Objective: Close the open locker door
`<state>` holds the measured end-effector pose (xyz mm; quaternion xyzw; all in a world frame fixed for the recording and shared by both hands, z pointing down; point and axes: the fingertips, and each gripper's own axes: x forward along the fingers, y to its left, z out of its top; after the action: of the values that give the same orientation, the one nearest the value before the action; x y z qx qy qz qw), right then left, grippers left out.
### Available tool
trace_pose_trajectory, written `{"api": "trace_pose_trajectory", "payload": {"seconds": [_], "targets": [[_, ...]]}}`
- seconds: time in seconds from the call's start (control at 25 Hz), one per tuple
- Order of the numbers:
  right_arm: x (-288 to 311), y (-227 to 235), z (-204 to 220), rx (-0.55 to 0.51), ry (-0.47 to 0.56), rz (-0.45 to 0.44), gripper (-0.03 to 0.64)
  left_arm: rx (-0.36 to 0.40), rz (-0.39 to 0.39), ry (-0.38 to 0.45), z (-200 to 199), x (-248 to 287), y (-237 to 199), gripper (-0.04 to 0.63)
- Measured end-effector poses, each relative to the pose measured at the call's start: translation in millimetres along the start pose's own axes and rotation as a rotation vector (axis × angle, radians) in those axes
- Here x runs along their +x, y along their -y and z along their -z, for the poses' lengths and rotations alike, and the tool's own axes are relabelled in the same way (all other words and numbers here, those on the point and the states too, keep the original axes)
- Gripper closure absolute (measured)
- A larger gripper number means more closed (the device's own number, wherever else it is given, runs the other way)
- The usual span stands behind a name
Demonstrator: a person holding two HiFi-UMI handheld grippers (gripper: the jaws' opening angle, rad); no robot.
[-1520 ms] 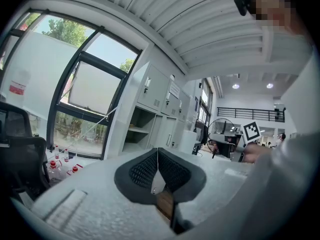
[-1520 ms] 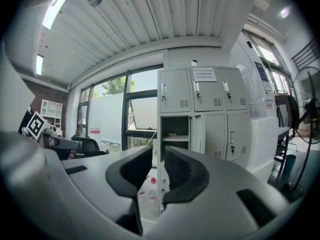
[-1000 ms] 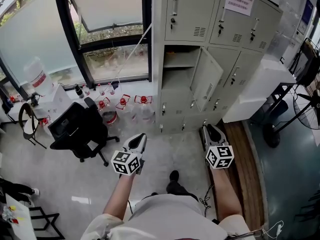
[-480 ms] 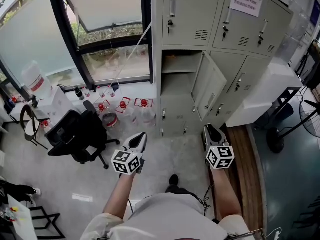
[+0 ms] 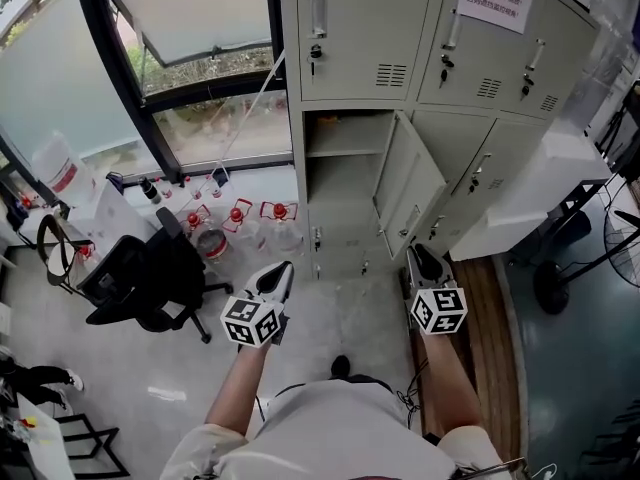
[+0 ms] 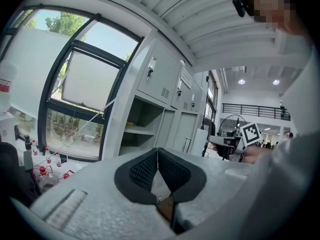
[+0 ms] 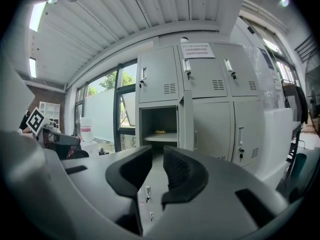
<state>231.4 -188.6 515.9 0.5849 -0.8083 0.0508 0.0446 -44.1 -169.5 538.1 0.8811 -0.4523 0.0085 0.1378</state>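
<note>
**Door**: centre of the head view, slightly right. It stands swung out from the locker bank, with its hinge edge on the right side of the open compartment and its free edge toward the person. The long axis is vertical. In the right gripper view it shows almost edge-on, just right of the compartment.

**Right gripper**: lower centre-right, directly below the door's free edge and well apart from it. Its jaws stand narrowly apart with nothing between them. This is the nearer one, and the door lies ahead of it, slightly left. Judged next move: reach forward, then press the door's right-hand face leftward.

**Left gripper**: lower centre-left, below the compartment and farther from the door. Its pads are together and hold nothing.

**Chair**: left, clear of the swing.
</note>
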Motion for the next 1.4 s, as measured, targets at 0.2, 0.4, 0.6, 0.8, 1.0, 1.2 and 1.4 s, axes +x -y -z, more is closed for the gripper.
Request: {"api": "trace_pose_trajectory", "payload": {"seconds": [0.2,0.4,0.6,0.8,1.0,1.2,1.4], "targets": [[21,36,2,-0.003,-0.011,0.000,0.546,-0.002,-0.014,-0.004,0,35,5,0.580],[35,59,10,-0.004,-0.031,-0.017,0.546,-0.009,-0.035,-0.011,3,55,11,0.580],[48,74,16,0.016,-0.041,-0.031,0.546,-0.011,-0.047,-0.033,9,66,12,0.580],[60,78,20,0.032,-0.037,-0.039,0.522,-0.010,-0.055,-0.040,10,74,5,0.580],[68,75,21,0.034,-0.040,-0.031,0.512,-0.011,-0.033,-0.048,8,85,-8,0.580],[74,71,21,0.028,-0.049,0.001,0.512,-0.009,0.009,-0.055,2,98,-20,0.580],[81,66,18,0.017,-0.056,0.035,0.514,-0.012,0.046,-0.058,-4,111,-32,0.580]]}}
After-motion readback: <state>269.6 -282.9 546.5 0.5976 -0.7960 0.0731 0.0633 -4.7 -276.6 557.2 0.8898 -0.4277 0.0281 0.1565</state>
